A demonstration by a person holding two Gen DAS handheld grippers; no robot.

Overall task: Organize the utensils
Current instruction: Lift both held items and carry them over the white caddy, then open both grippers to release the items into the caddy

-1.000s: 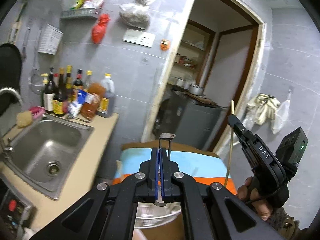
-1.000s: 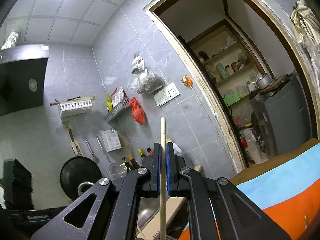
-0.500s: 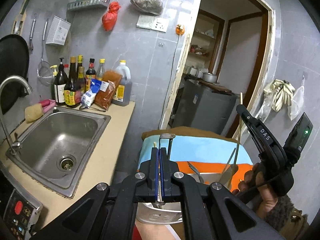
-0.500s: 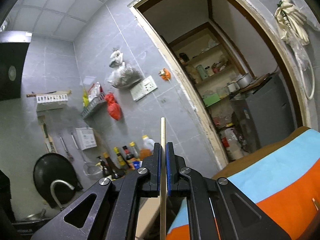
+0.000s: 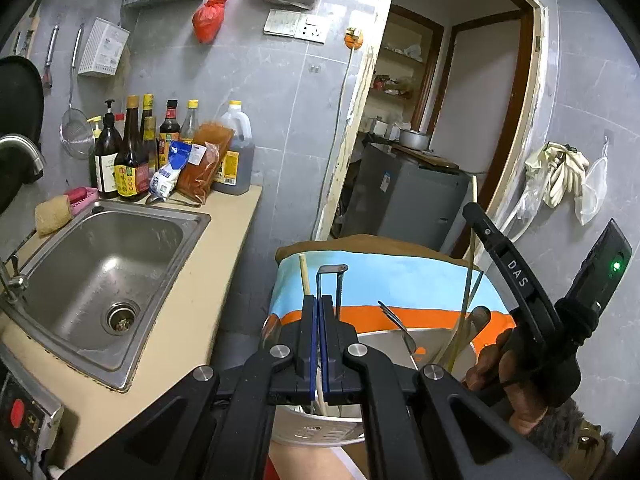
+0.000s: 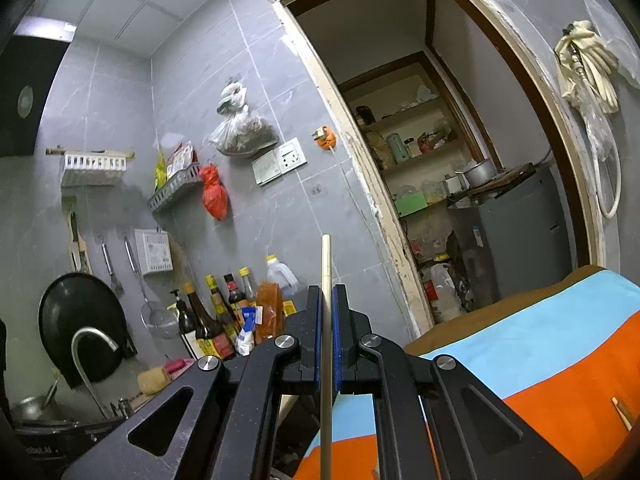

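My left gripper [image 5: 320,308] is shut on a thin wire loop handle [image 5: 332,276] that rises from a perforated steel utensil holder [image 5: 316,428] just under the jaws. A pale chopstick [image 5: 304,276] stands beside the handle. At the right a hand holds my right gripper [image 5: 472,210], shut on a long chopstick [image 5: 466,300] whose lower end dips toward a steel basin [image 5: 432,340] with a spoon [image 5: 402,332] in it. In the right wrist view the right gripper [image 6: 327,296] pinches that upright chopstick [image 6: 326,260].
A cloth striped blue, orange and brown [image 5: 380,270] lies under the basin. To the left are a beige counter [image 5: 208,280] with a steel sink [image 5: 108,264] and sauce bottles [image 5: 132,152] by the tiled wall. Behind is a doorway with a grey cabinet [image 5: 400,196].
Both grippers have come down. The sink, counter and striped cloth fill more of the left wrist view, and the right gripper's chopstick now reaches down to the steel basin.
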